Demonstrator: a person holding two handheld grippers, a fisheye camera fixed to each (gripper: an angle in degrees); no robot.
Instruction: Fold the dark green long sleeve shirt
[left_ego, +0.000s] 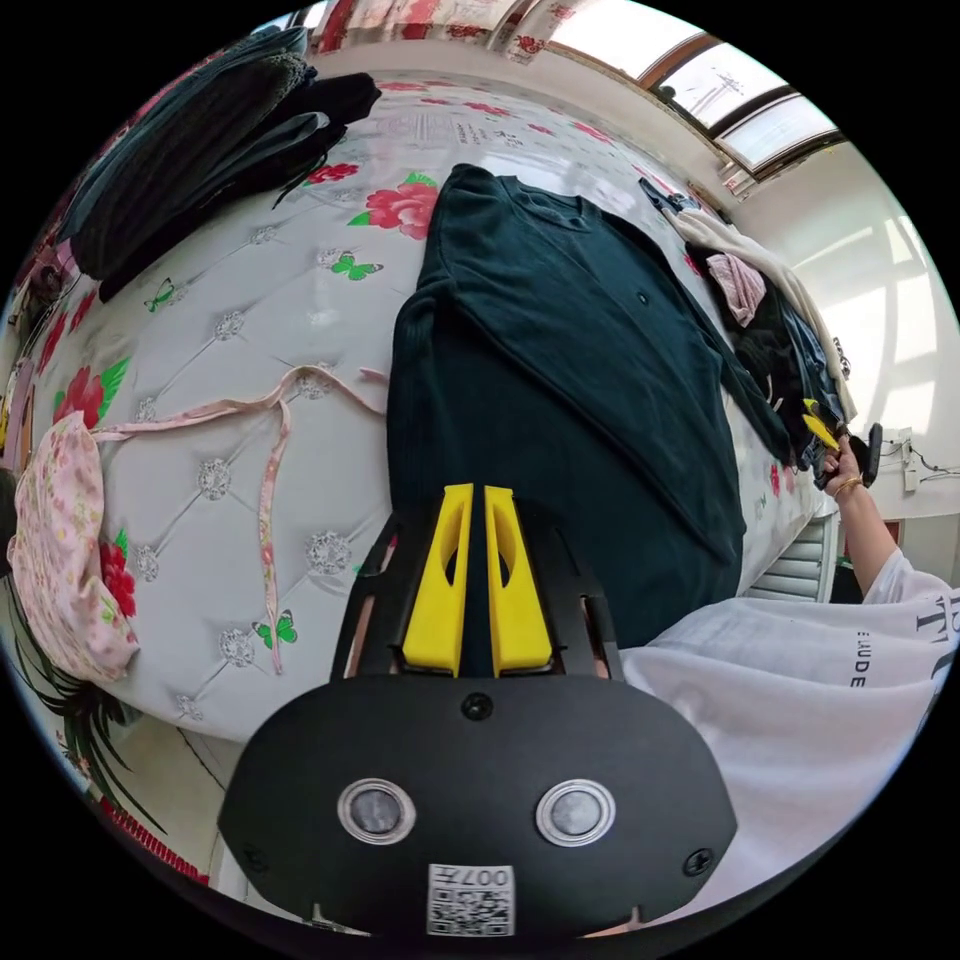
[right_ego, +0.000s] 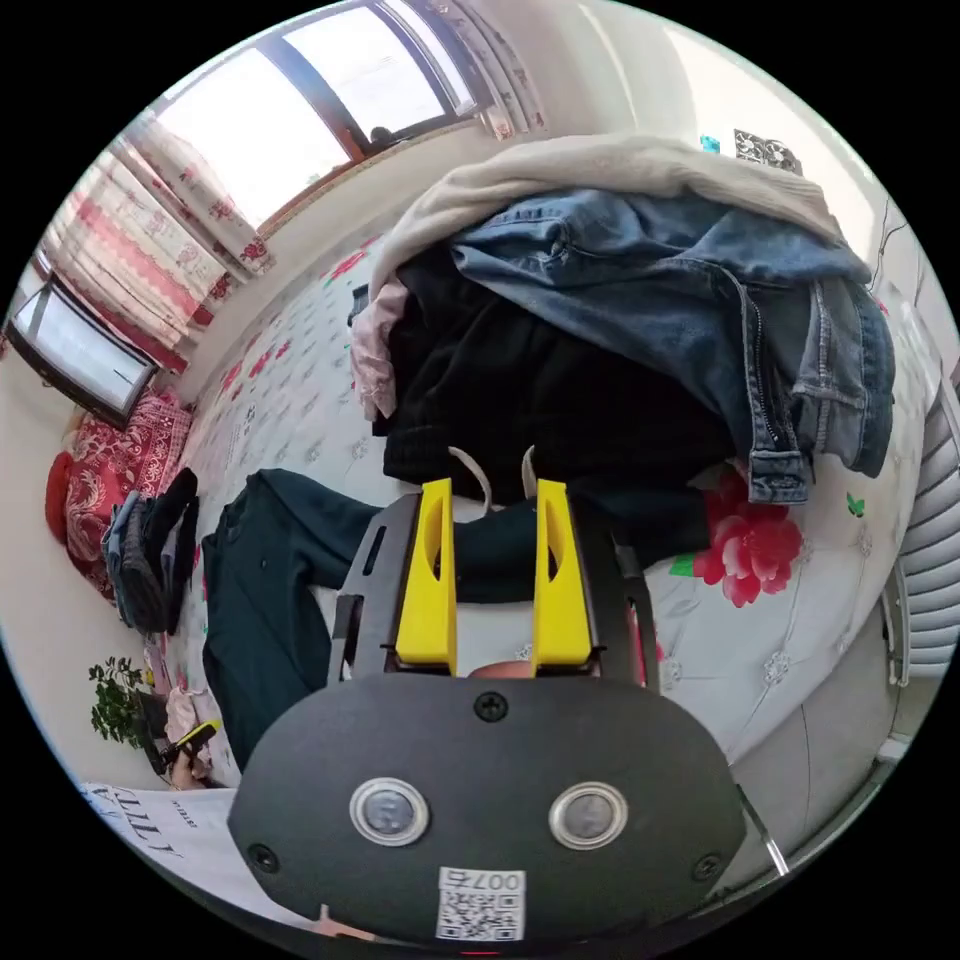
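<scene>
One dark green long sleeve shirt (left_ego: 560, 370) was seen spread on the bed (left_ego: 230, 330), with one sleeve folded across its body. Two tools were counted: the left tool (left_ego: 478, 580) and the right tool (right_ego: 492, 570), each with two yellow jaws. Two heaps of clothes were noted: one dark heap (left_ego: 210, 140) at the bed's far side, and one heap beside the shirt holding one denim jacket (right_ego: 700, 320), one cream garment (right_ego: 600, 170), one black garment (right_ego: 530, 400) and perhaps one pink piece (right_ego: 372, 350), which was hard to make out. One pink floral garment (left_ego: 65, 560) with trailing straps was counted at the bed's edge. One potted plant (right_ego: 118, 700) was seen.
</scene>
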